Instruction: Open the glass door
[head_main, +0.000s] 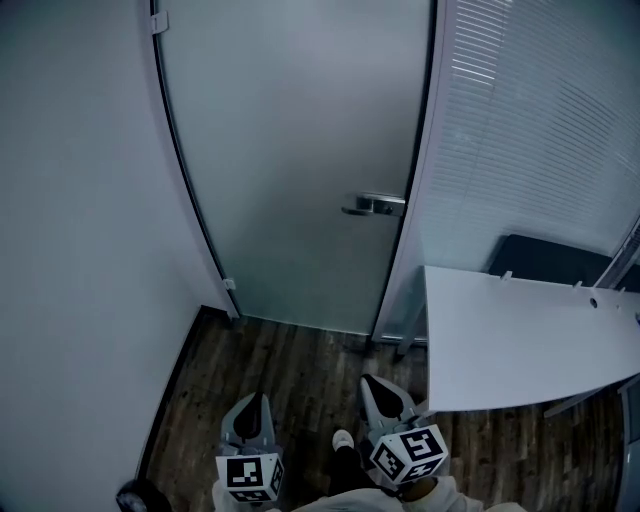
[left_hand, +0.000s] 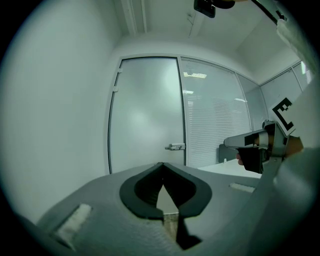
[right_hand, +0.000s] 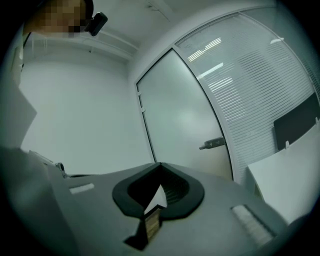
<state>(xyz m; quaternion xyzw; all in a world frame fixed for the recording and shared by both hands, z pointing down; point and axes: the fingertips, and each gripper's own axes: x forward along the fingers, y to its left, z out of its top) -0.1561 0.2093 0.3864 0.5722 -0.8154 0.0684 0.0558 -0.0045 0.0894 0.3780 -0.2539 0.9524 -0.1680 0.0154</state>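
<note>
A frosted glass door (head_main: 300, 150) stands closed ahead in its dark frame, with a metal lever handle (head_main: 372, 206) on its right side. The same door (left_hand: 145, 112) and handle (left_hand: 175, 147) show in the left gripper view, and the door (right_hand: 182, 120) with its handle (right_hand: 212, 144) in the right gripper view. My left gripper (head_main: 254, 402) is low in the head view, shut and empty, well short of the door. My right gripper (head_main: 372, 382) is beside it, jaws together with nothing between them, also well short of the handle.
A white wall (head_main: 80, 250) runs along the left. Right of the door is a glass partition with blinds (head_main: 540, 130). A white table (head_main: 520, 335) juts in at the right, close to my right gripper. Dark wood floor (head_main: 290, 375) lies between me and the door.
</note>
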